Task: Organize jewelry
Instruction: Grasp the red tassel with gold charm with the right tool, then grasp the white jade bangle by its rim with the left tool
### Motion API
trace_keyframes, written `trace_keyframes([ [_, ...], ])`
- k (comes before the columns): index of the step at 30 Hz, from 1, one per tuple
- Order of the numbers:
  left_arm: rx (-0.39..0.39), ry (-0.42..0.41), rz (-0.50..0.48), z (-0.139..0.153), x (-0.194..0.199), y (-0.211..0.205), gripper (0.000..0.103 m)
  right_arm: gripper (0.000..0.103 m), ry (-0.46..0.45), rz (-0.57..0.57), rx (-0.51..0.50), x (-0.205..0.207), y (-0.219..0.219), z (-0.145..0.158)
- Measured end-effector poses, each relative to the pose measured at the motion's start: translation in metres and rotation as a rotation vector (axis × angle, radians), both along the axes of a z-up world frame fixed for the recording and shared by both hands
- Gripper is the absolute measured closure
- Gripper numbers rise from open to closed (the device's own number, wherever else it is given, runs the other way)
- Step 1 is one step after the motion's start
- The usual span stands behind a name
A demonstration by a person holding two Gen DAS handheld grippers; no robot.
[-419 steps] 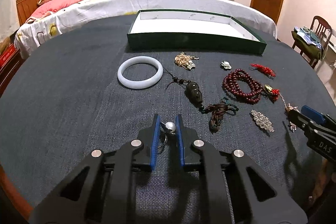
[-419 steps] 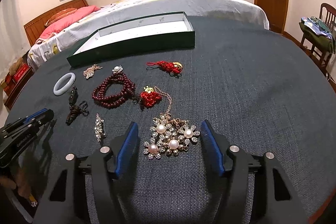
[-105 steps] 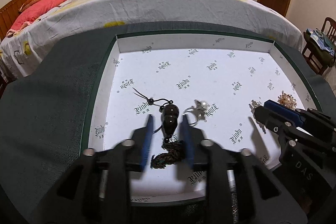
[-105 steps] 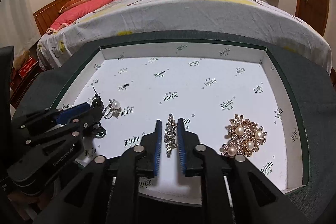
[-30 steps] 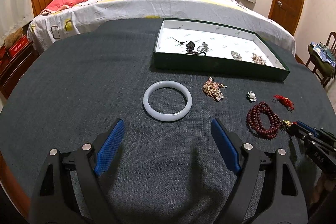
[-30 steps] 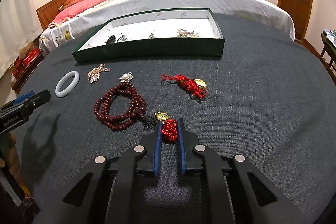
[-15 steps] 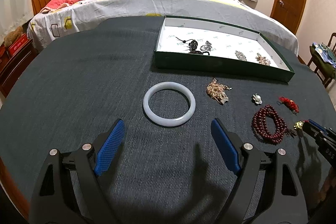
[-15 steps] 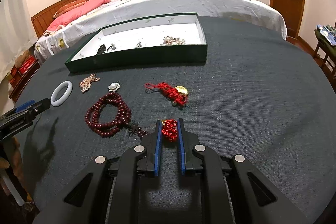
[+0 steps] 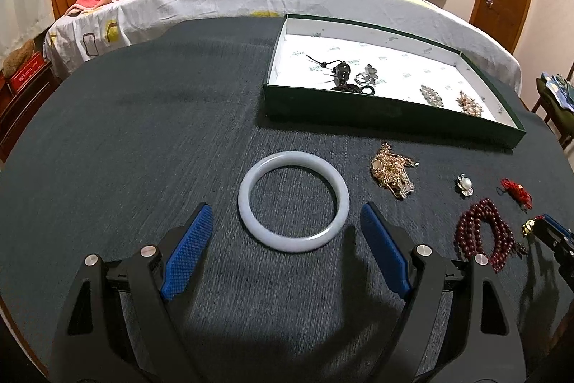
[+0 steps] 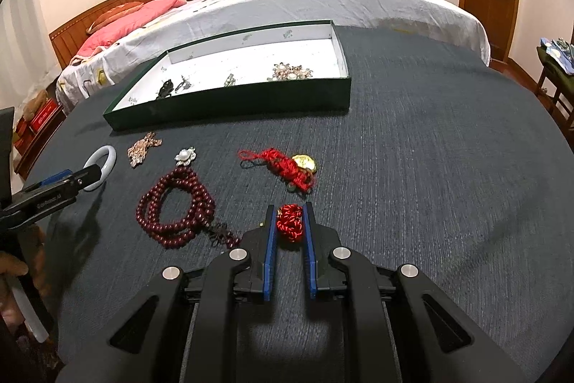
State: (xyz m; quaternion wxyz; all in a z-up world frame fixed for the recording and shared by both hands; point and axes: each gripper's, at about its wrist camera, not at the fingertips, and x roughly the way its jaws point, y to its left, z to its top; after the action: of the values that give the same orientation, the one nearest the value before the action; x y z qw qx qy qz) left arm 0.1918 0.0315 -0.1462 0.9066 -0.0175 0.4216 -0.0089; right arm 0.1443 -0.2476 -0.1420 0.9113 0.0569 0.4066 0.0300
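On the dark cloth-covered table [image 9: 143, 139], the left gripper [image 9: 287, 250] hovers with its blue pads spread wide, nothing between them; the white jade bangle [image 9: 293, 201] lies flat just ahead of it, inside the line of the open jaws but untouched. To the right of the bangle sit a gold filigree ornament [image 9: 393, 173], a small pearl brooch [image 9: 464, 185] and a coiled strand of dark red beads [image 10: 175, 207].

Behind them stands the green box [image 9: 358, 110] with its white printed lining. Inside, from left to right: a dark gourd pendant on a cord [image 9: 340, 72], a pearl ring [image 9: 366, 78], a rhinestone clip [image 9: 430, 95] and a pearl flower brooch [image 10: 291, 72]. The near wall hides the lower part of the pendant's tassel.

Further right a red knotted charm with a gold piece [image 10: 287, 166] lies alone on the cloth. The right gripper [image 10: 290, 221] is clamped on a red knot [image 10: 290, 223] that ends the bead strand; the gold bead beside it is mostly hidden behind the left pad. A hand at the far left edge is cut off.
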Motion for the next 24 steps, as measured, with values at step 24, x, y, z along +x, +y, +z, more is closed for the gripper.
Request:
trace_keyframes([
  [24,-0.010,0.019,-0.047,-0.004,0.015,-0.001,0.034,0.088,0.000,-0.008,0.001,0.005,-0.003,0.000],
])
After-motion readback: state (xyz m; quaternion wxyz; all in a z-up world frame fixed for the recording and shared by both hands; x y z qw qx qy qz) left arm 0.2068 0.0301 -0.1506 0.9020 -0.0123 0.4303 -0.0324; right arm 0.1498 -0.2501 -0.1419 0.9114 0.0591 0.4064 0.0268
